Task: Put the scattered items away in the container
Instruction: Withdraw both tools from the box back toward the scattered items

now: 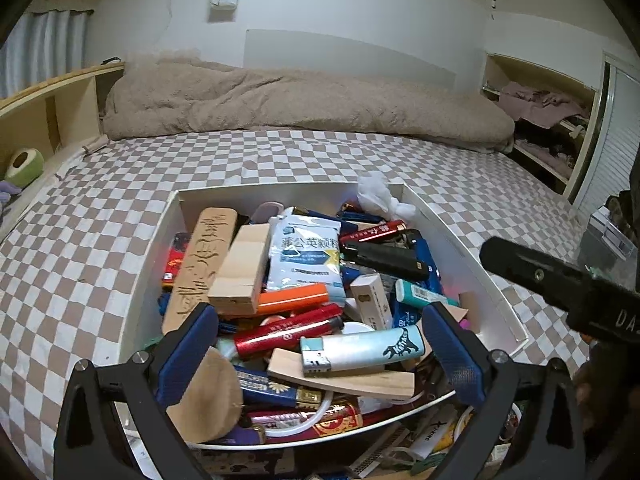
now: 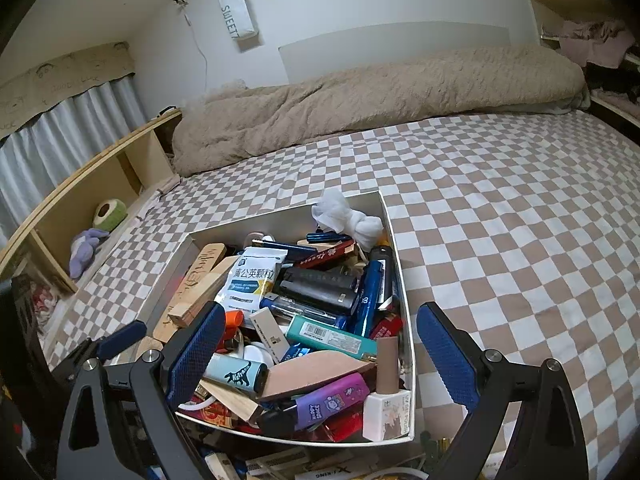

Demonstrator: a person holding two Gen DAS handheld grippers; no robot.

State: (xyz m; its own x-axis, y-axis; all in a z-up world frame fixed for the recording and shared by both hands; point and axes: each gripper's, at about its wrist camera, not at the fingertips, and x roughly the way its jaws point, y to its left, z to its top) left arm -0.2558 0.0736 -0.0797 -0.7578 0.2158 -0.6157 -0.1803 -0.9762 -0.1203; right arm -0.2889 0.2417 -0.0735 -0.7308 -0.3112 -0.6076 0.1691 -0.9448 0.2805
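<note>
L gripper [image 1: 320, 356] jaws spread wide, nothing gripped; pale-blue dinosaur lighter [image 1: 362, 349] lies loose between the pads atop the heap in the white box [image 1: 460, 236]. R gripper [image 2: 320, 356] also wide open, empty, straddling box's near right corner. Box is thin white card, crammed: carved wood plank [image 1: 202, 260], wood block [image 1: 240, 272], glossy red tube [image 1: 288, 330], crinkly sachet [image 1: 306, 254], wadded tissue [image 1: 376, 194]. Checked sheet [image 2: 500, 220] underneath, fuzzy beige duvet [image 2: 380, 88] behind.

Both hand-held grippers, left [image 1: 320, 354] & right [image 2: 318, 354], jaws wide apart, tilted downward, nothing gripped.
</note>
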